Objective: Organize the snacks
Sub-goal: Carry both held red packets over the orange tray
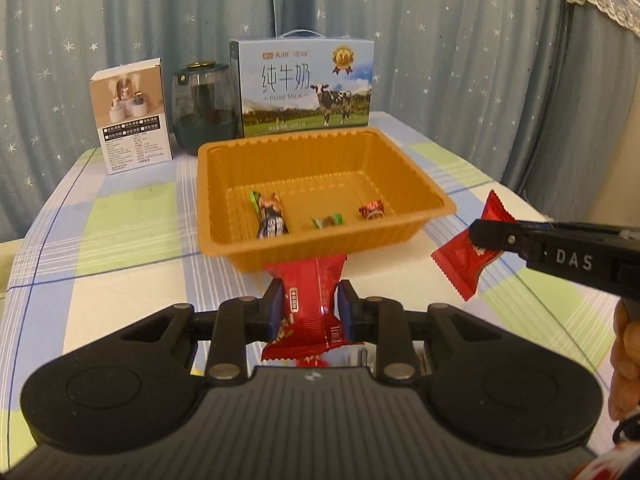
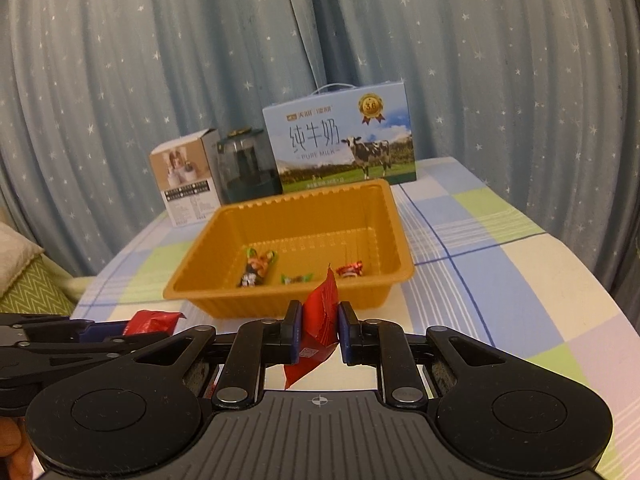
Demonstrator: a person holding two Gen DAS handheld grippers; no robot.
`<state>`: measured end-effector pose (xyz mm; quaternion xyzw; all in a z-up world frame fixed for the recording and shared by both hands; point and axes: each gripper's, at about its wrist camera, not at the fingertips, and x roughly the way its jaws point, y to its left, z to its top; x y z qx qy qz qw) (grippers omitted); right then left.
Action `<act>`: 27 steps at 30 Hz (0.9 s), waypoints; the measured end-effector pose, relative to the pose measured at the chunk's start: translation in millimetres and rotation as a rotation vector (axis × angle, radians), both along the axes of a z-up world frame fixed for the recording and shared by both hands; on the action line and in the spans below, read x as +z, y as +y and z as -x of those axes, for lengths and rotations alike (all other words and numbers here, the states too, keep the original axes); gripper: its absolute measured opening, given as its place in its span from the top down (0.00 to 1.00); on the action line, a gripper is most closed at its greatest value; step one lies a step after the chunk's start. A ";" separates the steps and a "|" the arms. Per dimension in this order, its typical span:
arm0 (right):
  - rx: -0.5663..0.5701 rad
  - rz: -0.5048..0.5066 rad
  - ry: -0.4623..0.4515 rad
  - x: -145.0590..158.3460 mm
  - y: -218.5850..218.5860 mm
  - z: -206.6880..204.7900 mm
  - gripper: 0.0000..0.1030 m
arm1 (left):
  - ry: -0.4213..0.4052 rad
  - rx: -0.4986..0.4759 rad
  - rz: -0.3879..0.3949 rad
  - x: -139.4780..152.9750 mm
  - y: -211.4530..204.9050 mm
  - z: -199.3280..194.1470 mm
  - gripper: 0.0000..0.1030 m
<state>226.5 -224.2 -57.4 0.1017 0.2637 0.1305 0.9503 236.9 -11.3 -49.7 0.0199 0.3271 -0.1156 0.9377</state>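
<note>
Tray (image 1: 424,184): orange, frame centre, three small snacks inside.
Left gripper (image 1: 311,312): fingers pinch a red packet (image 1: 308,300), lower centre.
Right gripper (image 2: 319,330): fingers pinch another red wrapper (image 2: 320,316).
Advice: carry both over the rim, then release low.

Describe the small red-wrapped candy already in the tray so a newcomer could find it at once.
Start at the orange tray in front of the milk box. Three sweets lie along its near side; the small red candy is the rightmost, and the other two have green on their wrappers.
</note>
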 end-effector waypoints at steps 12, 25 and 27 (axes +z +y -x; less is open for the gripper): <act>-0.002 -0.008 -0.040 18.7 -2.7 -24.1 0.82 | -0.022 0.014 0.044 10.4 -0.2 -32.9 0.75; -0.056 -0.084 -0.019 24.4 -8.7 -82.3 0.82 | -0.050 0.061 0.109 21.5 7.3 -87.2 0.75; -0.065 -0.087 -0.020 22.9 -6.2 -92.5 0.82 | -0.050 0.078 0.131 21.1 11.6 -97.4 0.75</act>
